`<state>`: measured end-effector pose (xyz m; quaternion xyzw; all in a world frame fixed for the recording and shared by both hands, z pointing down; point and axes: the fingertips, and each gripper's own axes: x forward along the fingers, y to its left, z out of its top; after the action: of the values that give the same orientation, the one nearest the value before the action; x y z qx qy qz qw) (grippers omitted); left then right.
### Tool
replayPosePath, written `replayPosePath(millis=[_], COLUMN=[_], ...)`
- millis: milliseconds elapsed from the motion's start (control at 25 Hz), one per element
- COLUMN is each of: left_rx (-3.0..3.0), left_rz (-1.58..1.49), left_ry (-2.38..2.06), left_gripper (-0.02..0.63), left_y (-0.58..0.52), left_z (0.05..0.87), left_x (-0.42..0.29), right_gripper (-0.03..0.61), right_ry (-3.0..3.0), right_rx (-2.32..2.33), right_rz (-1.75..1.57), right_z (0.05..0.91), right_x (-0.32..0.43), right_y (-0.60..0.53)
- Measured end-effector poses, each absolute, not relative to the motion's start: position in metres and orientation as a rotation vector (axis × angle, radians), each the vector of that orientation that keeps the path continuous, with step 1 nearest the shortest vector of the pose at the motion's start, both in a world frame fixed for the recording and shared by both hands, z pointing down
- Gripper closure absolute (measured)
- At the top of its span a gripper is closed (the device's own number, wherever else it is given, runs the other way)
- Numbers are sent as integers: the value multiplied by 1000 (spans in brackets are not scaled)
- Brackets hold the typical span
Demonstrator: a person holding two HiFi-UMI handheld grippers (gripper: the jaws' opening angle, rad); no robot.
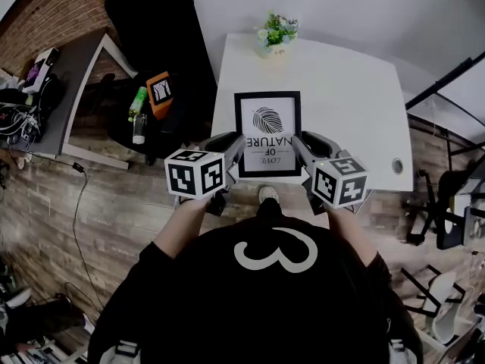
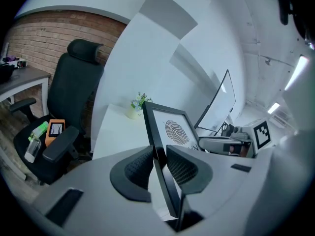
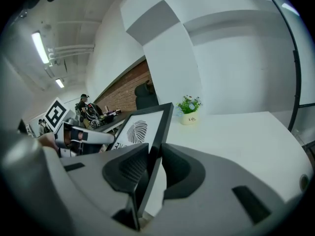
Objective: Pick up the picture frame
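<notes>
A black picture frame [image 1: 267,133] with a leaf print and upside-down lettering hangs in the air above the white table [image 1: 356,89], held by both grippers. My left gripper [image 1: 236,147] is shut on its left edge, and my right gripper [image 1: 298,145] is shut on its right edge. In the left gripper view the frame [image 2: 167,132] stands edge-on between the ribbed pads [image 2: 139,169]. The right gripper view shows the frame [image 3: 142,132] clamped the same way between its pads [image 3: 133,167].
A small potted plant [image 1: 276,33] stands at the table's far edge. A black office chair [image 1: 151,89] with an orange box [image 1: 160,92] and a green bottle [image 1: 136,103] on its seat sits left of the table. A grey desk [image 1: 64,89] lies further left.
</notes>
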<state>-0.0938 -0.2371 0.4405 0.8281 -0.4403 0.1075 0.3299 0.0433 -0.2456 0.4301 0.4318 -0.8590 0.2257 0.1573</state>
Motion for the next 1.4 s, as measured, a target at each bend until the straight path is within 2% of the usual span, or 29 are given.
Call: replayPosePath(millis=[600, 1400], left_rx=[2351, 2520], left_rz=[174, 106], left_ry=[-1157, -1189], left_gripper=[522, 522], left_y=[-195, -161], left_z=[362, 303], left_x=[-103, -103], right_gripper=[480, 480], right_ry=[-2590, -2693], right_rx=[1301, 1407], right_rz=[435, 292], right_z=[352, 296], right_x=[35, 37], right_y=[-202, -160])
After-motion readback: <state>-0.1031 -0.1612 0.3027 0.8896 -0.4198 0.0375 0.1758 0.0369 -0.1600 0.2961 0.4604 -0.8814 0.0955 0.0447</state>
